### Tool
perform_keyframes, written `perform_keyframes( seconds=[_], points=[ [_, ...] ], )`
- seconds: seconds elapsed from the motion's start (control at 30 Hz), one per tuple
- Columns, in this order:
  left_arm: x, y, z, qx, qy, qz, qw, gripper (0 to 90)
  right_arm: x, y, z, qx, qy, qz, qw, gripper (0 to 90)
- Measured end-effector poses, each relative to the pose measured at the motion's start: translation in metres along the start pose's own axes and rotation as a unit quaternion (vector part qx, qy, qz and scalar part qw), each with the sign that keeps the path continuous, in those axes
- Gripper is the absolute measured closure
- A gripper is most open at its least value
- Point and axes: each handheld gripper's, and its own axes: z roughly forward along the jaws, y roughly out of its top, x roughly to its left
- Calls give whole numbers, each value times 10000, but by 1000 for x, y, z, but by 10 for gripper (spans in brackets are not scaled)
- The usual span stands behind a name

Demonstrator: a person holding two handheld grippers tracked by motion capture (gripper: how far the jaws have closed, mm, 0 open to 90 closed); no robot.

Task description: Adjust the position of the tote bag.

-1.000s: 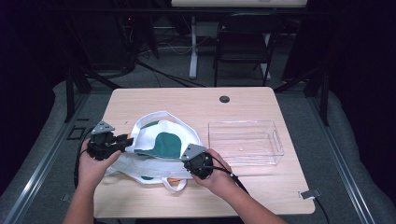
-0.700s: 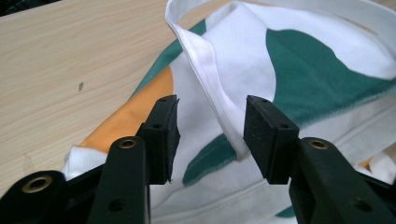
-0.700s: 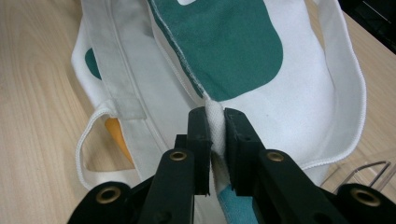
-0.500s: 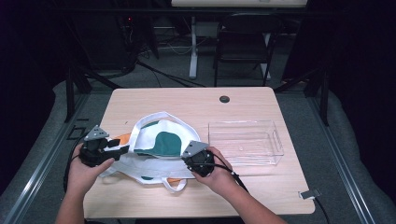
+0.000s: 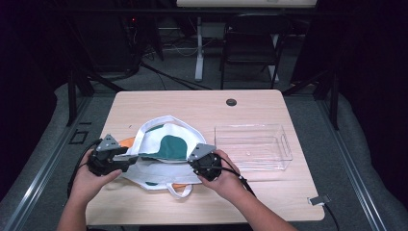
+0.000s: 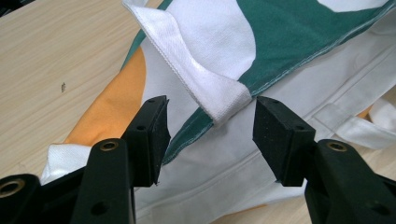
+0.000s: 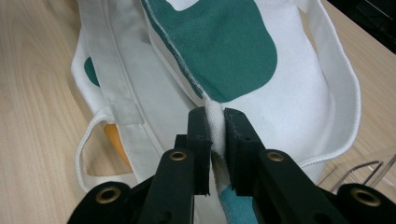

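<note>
your right gripper [image 7: 214, 140] is pinching the tote bag [image 5: 163, 144] rim; your left gripper [image 6: 210, 135] is hanging spread, rim ungrasped, bag lying unopened.

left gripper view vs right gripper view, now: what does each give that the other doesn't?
Left gripper view alone: the left gripper with jaws apart, a folded white hem corner lying between them ungripped, and an orange patch of the print. Right gripper view alone: the right gripper shut on a white fabric edge, a loop handle lying on the table, and a corner of the clear plastic bin. Both share: the white tote bag with its green print, lying on the wooden table.
</note>
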Motion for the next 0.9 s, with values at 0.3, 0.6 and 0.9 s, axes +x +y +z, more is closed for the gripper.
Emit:
perform_keyframes(
  seconds=[0.3,0.6,0.9],
  points=[
    [-6,-1,14,273,222,418,9985,445,0,1,0,-3,8,17,10000,813],
    [-6,-3,18,330,475,452,9973,542,0,2,0,-62,-18,56,10000,813],
    [-3,1,15,237,435,376,9981,676,-3,3,-1,-99,-7,151,9998,813]
  ],
)
